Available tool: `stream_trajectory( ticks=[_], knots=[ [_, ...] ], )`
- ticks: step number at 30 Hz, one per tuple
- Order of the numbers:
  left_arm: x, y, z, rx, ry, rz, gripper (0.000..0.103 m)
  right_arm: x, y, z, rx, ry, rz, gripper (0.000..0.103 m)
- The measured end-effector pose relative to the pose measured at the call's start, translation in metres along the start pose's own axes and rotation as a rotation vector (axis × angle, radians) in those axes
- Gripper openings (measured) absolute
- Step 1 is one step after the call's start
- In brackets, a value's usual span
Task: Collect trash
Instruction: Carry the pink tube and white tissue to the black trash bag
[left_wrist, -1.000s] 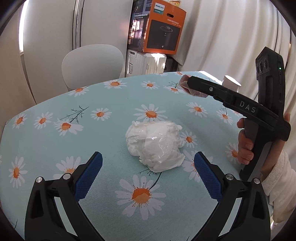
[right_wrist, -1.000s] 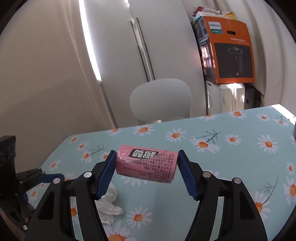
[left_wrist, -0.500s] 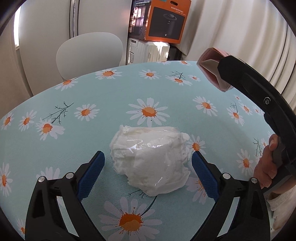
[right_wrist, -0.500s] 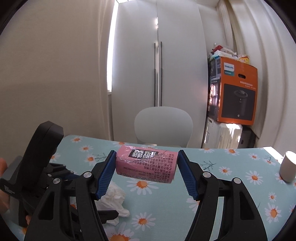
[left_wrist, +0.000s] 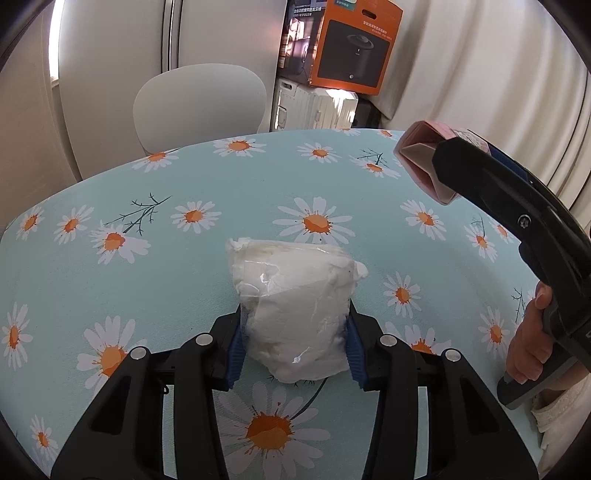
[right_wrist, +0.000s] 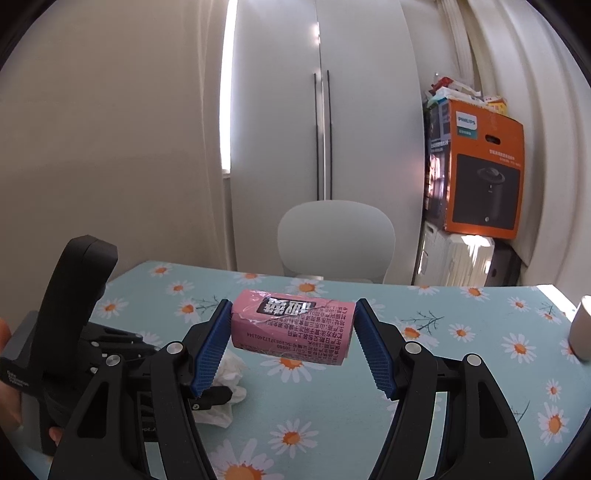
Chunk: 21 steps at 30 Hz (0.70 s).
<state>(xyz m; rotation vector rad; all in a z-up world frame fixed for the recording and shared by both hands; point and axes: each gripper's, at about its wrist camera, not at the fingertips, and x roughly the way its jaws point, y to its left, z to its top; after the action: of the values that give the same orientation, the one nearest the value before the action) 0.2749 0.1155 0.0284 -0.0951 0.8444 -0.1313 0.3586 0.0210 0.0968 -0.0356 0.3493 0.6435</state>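
Note:
A crumpled white plastic bag wad (left_wrist: 295, 310) lies on the daisy-print tablecloth (left_wrist: 147, 280). My left gripper (left_wrist: 293, 350) is shut on its near end, both blue pads pressing its sides. My right gripper (right_wrist: 291, 347) is shut on a pink printed packet (right_wrist: 291, 326) and holds it in the air above the table. In the left wrist view the right gripper (left_wrist: 443, 173) shows at the upper right with the pink packet (left_wrist: 421, 162). In the right wrist view the white wad (right_wrist: 225, 391) shows partly hidden behind the left gripper's body.
A white chair (left_wrist: 201, 107) stands behind the table. An orange Philips box (left_wrist: 354, 44) sits on white cases at the back. A white cup (right_wrist: 581, 328) stands near the table's right edge.
My left gripper has moved forward and closed on the white wad, which was lying free between open fingers. The right gripper keeps hold of the pink packet, raised higher.

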Motion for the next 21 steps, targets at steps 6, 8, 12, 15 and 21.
stream_trajectory(
  ticks=[6, 8, 12, 15, 21],
  knots=[
    [-0.032, -0.002, -0.009, 0.004, -0.041, 0.018, 0.046, -0.001, 0.002, 0.003, -0.04, -0.016, 0.1, 0.063],
    [-0.048, -0.002, -0.012, 0.004, -0.068, 0.026, 0.046, -0.01, -0.001, 0.006, -0.023, -0.036, 0.112, 0.063],
    [-0.077, -0.004, -0.015, -0.027, -0.118, 0.014, 0.046, -0.034, -0.004, 0.016, -0.022, -0.091, 0.103, 0.063],
    [-0.097, -0.014, -0.015, -0.018, -0.152, 0.005, 0.046, -0.06, -0.004, 0.025, -0.014, -0.134, 0.115, 0.063],
    [-0.121, -0.053, -0.015, 0.074, -0.164, 0.024, 0.046, -0.11, -0.008, 0.032, -0.089, -0.149, 0.041, 0.063]
  ],
)
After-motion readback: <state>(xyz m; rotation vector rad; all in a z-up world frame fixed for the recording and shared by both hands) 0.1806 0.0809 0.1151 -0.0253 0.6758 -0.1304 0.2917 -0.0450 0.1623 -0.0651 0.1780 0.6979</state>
